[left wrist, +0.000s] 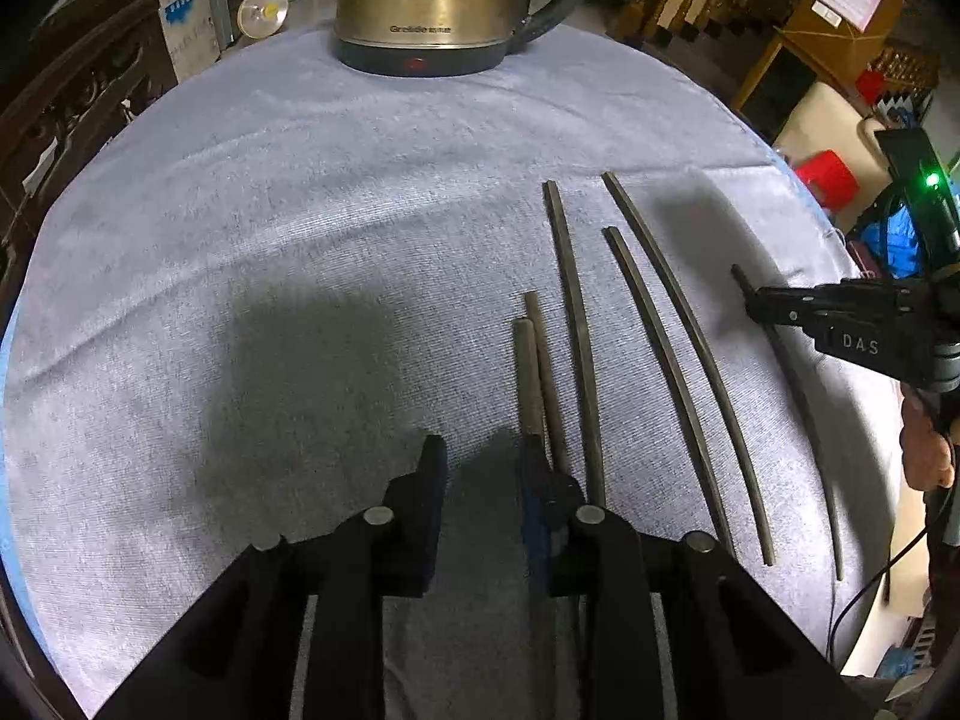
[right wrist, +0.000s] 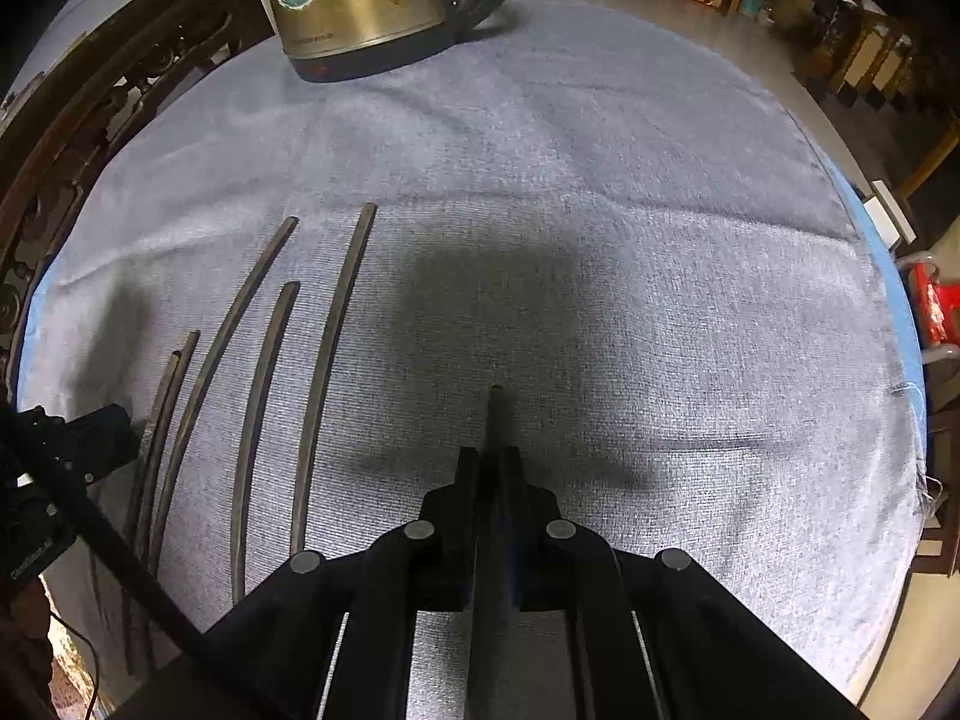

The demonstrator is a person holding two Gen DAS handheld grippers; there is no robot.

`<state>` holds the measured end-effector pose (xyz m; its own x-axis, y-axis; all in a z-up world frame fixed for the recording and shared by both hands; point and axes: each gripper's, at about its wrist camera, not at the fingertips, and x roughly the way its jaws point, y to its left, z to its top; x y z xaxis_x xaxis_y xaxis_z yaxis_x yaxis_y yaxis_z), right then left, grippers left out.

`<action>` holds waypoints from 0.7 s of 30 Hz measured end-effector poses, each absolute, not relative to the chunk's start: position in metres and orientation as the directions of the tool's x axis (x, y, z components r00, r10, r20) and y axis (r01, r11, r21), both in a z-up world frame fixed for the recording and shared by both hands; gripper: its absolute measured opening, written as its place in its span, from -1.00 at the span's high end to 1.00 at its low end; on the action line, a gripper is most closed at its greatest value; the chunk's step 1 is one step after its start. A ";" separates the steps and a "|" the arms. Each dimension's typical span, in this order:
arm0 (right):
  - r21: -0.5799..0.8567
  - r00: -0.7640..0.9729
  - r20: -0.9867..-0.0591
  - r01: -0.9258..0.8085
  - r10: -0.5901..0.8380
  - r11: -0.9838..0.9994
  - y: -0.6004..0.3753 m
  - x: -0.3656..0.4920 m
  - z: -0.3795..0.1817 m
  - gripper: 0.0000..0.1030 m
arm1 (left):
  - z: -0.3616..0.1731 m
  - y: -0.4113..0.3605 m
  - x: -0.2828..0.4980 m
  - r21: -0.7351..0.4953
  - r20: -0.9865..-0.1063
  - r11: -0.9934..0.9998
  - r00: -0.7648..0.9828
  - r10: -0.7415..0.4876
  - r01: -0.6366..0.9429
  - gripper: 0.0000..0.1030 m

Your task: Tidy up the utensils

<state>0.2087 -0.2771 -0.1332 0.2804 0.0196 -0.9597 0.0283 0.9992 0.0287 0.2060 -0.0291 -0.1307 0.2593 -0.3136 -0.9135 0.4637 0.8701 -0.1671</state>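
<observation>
In the left wrist view the left tool (left wrist: 480,468) stands with its jaws apart over the grey towel (left wrist: 300,240) that covers the worktop, and nothing is pressed between them. Two short chopsticks (left wrist: 537,372) lie together just ahead of its right-hand finger (left wrist: 540,498), which sits right over their near ends; whether it touches them cannot be told. Beyond these, further to the right, three long dark chopsticks (left wrist: 660,360) lie side by side on the towel, apart from one another, all pointing away from the tool. Far to the right the right tool (left wrist: 756,306) is clenched on one more chopstick (left wrist: 804,408) near its far end. A brass kettle (left wrist: 420,0) stands straight ahead at the far edge of the towel. In the right wrist view the right tool (right wrist: 495,462) is clamped tight on that single chopstick (right wrist: 495,414), whose tip pokes out ahead between the fingers. The three long chopsticks (right wrist: 324,360) lie to its left, the short pair (right wrist: 162,414) further left again, beside the left tool (right wrist: 90,438) at the picture's edge. The kettle (right wrist: 360,0) stands ahead and to the left.
</observation>
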 end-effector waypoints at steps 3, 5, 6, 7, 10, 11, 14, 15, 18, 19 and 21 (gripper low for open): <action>0.021 0.282 -0.959 0.025 0.013 0.999 -0.270 0.216 -0.135 0.83 | -0.128 -0.040 0.211 -0.188 -0.909 0.861 0.248 -0.335 0.472 0.43; 0.023 0.282 -0.959 0.021 0.016 1.000 -0.267 0.219 -0.138 0.83 | -0.124 -0.042 0.209 -0.189 -0.905 0.855 0.253 -0.343 0.483 0.39; 0.024 0.282 -0.959 0.017 0.018 1.000 -0.266 0.221 -0.137 0.83 | -0.124 -0.042 0.208 -0.187 -0.904 0.853 0.253 -0.344 0.487 0.37; 0.025 0.282 -0.959 0.015 0.020 1.000 -0.265 0.221 -0.138 0.83 | -0.125 -0.045 0.208 -0.178 -0.908 0.852 0.252 -0.335 0.492 0.37; 0.024 0.282 -0.959 0.011 0.020 1.000 -0.264 0.221 -0.137 0.83 | -0.131 -0.048 0.209 -0.142 -0.915 0.857 0.265 -0.305 0.494 0.37; 0.022 0.283 -0.959 0.010 0.019 1.000 -0.264 0.222 -0.137 0.83 | -0.132 -0.048 0.209 -0.140 -0.915 0.857 0.266 -0.303 0.496 0.37; 0.022 0.288 -0.957 0.005 0.020 1.000 -0.263 0.222 -0.137 0.83 | -0.132 -0.046 0.214 -0.145 -0.914 0.858 0.267 -0.307 0.492 0.37; 0.025 0.289 -0.957 0.003 0.024 1.000 -0.265 0.222 -0.138 0.83 | -0.133 -0.047 0.216 -0.139 -0.914 0.861 0.270 -0.301 0.489 0.37; 0.034 0.287 -0.957 -0.001 0.032 0.999 -0.265 0.222 -0.138 0.83 | -0.131 -0.041 0.220 -0.130 -0.917 0.877 0.280 -0.283 0.463 0.37; 0.034 0.284 -0.958 -0.002 0.033 0.999 -0.266 0.222 -0.138 0.83 | -0.131 -0.041 0.223 -0.127 -0.920 0.883 0.279 -0.275 0.453 0.37; 0.028 0.267 -0.963 0.002 0.026 1.000 -0.266 0.227 -0.137 0.84 | -0.131 -0.045 0.233 -0.118 -0.927 0.892 0.274 -0.256 0.436 0.32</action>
<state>0.2267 -0.2661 -0.1367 0.2668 0.0265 -0.9634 0.0019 0.9996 0.0280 0.2330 -0.0453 -0.1313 0.2737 -0.2564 -0.9270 0.4362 0.8921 -0.1180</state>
